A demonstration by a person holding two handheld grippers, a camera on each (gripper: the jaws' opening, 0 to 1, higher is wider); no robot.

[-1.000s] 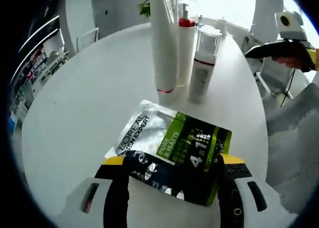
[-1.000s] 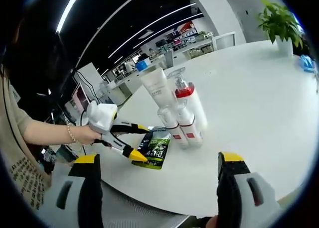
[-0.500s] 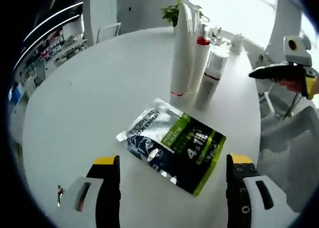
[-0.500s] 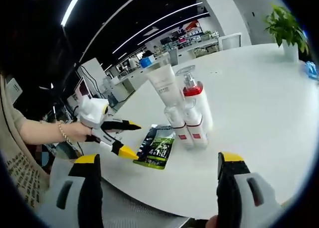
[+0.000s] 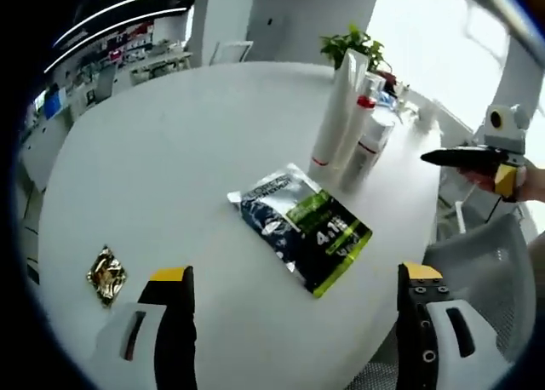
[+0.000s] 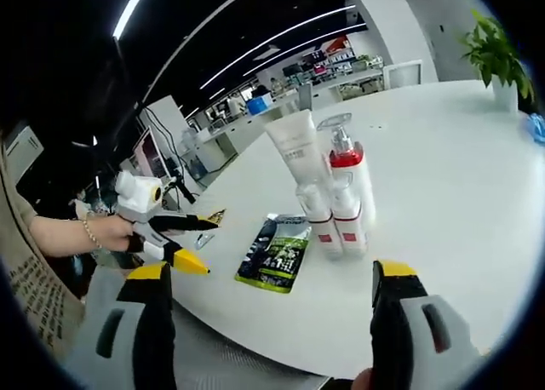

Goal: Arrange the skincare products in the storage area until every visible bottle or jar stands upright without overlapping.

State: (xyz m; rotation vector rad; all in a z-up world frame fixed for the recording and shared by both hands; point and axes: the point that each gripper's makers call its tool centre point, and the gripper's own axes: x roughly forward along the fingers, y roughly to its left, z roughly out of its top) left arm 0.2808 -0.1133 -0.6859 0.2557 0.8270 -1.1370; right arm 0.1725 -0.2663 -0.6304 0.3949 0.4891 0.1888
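A green and black sachet (image 5: 302,228) (image 6: 277,258) lies flat on the round white table (image 5: 170,151). Behind it stand a tall white tube (image 5: 332,117) (image 6: 294,147) on its cap, a red-collared pump bottle (image 5: 353,130) (image 6: 349,173) and two small clear bottles (image 6: 317,215), all upright in a tight group. My left gripper (image 5: 296,275) (image 6: 204,245) hovers open and empty, short of the sachet. My right gripper (image 6: 272,271) (image 5: 473,157) is open too, held off the table's edge on the other side.
A small gold packet (image 5: 106,275) lies near the table's edge, left of the sachet. A potted plant (image 5: 353,43) (image 6: 494,54) stands at the far side. A grey mesh chair (image 5: 477,262) sits beside the table. A person's hand and sleeve hold the left gripper.
My left gripper has drawn back and up from the sachet, which now lies free on the table. The right gripper has stayed open and shifted only slightly.
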